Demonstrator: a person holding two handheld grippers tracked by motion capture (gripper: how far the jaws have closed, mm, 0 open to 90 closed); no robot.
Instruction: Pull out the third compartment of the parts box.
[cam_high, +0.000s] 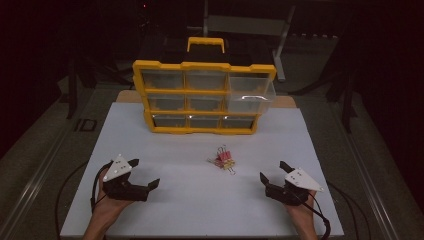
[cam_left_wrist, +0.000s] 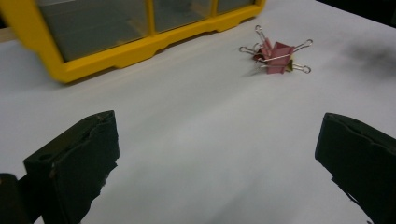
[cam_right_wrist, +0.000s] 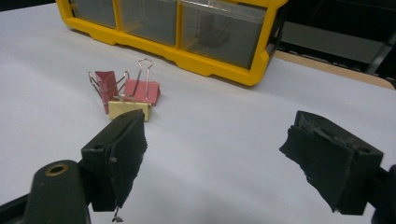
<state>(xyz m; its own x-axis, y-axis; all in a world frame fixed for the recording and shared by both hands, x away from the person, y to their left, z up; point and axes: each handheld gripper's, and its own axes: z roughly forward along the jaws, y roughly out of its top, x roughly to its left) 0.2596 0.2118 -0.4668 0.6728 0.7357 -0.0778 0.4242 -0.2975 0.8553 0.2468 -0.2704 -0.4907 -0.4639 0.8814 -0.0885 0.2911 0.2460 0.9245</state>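
Two wide-open tools, left (cam_high: 146, 172) and right (cam_high: 270, 170), flank three binder clips (cam_high: 223, 159).

High view overhead facing forward, gripper views low, sharing binder clips (cam_high: 223, 160)

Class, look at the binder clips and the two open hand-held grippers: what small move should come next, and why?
Probably ease the right hand-held gripper toward the binder clips and straddle one. Its jaws stand open and empty, the clips lie loose on the table, and one organizer drawer stands pulled out.
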